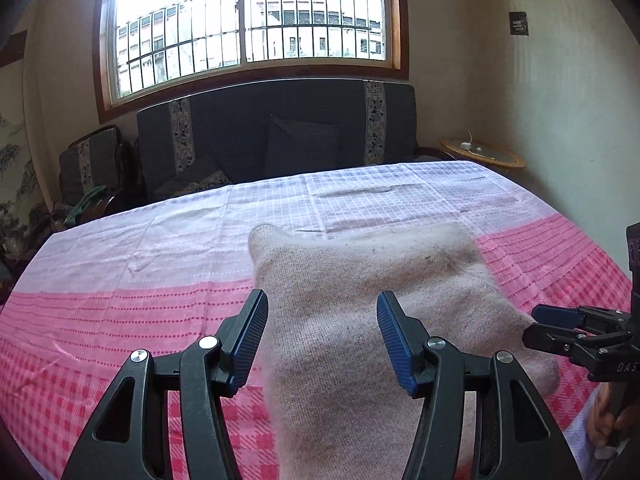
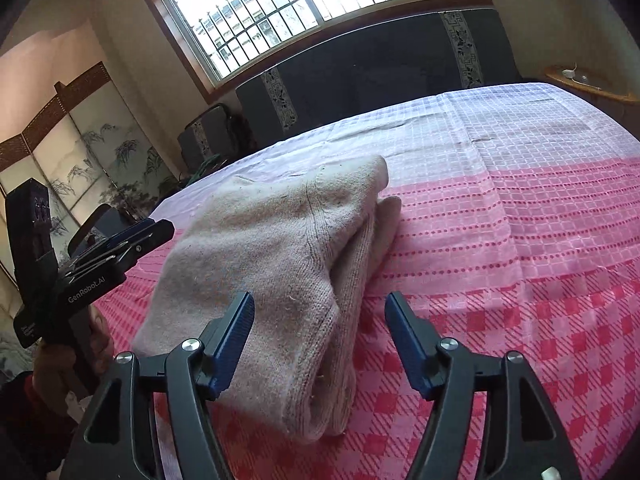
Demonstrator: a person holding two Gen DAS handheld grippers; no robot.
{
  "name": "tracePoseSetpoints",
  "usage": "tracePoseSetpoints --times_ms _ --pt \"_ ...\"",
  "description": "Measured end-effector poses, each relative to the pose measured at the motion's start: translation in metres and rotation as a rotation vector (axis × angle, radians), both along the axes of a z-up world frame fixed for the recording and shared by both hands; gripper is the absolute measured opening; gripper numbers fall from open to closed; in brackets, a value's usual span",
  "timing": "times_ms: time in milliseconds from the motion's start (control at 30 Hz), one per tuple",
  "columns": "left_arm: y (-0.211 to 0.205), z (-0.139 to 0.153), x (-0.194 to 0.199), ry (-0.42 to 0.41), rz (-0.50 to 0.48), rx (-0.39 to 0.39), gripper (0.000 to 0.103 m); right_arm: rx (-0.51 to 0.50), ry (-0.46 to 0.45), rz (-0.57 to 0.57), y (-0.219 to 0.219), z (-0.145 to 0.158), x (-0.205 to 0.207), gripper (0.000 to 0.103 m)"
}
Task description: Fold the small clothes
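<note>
A beige knitted garment (image 1: pixel 360 308) lies folded on the pink and white checked cloth (image 1: pixel 120 320) that covers the table. In the right wrist view the garment (image 2: pixel 272 264) shows as a thick folded stack with its layered edge towards me. My left gripper (image 1: pixel 322 336) is open and empty, its fingers just above the garment's near part. My right gripper (image 2: pixel 320 340) is open and empty over the garment's near right edge. The right gripper also shows at the right in the left wrist view (image 1: pixel 560 320), and the left gripper at the left in the right wrist view (image 2: pixel 120 244).
A dark sofa (image 1: pixel 280 136) with cushions stands behind the table under a barred window (image 1: pixel 248 20). A small round side table (image 1: pixel 482 152) is at the back right. A painted folding screen (image 2: pixel 80 152) stands at the left.
</note>
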State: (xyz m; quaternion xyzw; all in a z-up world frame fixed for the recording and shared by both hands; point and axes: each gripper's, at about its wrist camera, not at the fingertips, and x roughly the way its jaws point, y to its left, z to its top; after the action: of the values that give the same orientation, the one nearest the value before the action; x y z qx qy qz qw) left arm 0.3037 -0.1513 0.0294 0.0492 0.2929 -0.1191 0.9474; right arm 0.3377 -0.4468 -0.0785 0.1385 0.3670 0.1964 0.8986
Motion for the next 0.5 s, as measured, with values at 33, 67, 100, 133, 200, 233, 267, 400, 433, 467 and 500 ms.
tracePoseSetpoints --times_ms 33,67,100,133,200,233,267,400,433,467,500 --pt "0.000 0.000 -0.001 -0.005 0.008 0.015 0.058 0.002 0.006 0.000 0.001 -0.002 0.001 0.066" --pt "0.000 -0.001 -0.002 -0.010 0.016 0.029 0.059 0.000 0.013 -0.001 0.001 -0.003 0.001 0.066" --pt "0.001 -0.001 -0.003 -0.012 0.019 0.035 0.060 -0.001 0.015 -0.001 0.001 -0.004 0.002 0.066" --pt "0.002 -0.002 -0.003 -0.015 0.023 0.039 0.061 0.000 0.012 0.001 0.003 -0.004 0.001 0.067" --pt "0.003 -0.002 -0.004 -0.022 0.040 0.055 0.064 0.001 0.019 0.000 0.003 -0.006 0.002 0.069" --pt "0.004 -0.003 -0.005 -0.023 0.046 0.062 0.065 0.002 0.026 0.001 0.003 -0.007 0.002 0.069" --pt "0.005 -0.004 -0.005 -0.023 0.052 0.067 0.066 0.004 0.033 0.004 0.003 -0.009 0.003 0.069" --pt "0.008 -0.007 -0.005 -0.025 0.074 0.090 0.068 0.007 0.041 0.003 0.003 -0.012 0.005 0.069" --pt "0.009 -0.008 -0.005 -0.024 0.080 0.096 0.069 0.009 0.044 0.003 0.002 -0.012 0.006 0.069" --pt "0.010 -0.009 -0.005 -0.023 0.082 0.099 0.070 0.011 0.045 0.002 0.002 -0.013 0.006 0.069" --pt "0.011 -0.010 -0.005 -0.022 0.087 0.103 0.071 0.015 0.047 0.001 0.002 -0.013 0.006 0.069"
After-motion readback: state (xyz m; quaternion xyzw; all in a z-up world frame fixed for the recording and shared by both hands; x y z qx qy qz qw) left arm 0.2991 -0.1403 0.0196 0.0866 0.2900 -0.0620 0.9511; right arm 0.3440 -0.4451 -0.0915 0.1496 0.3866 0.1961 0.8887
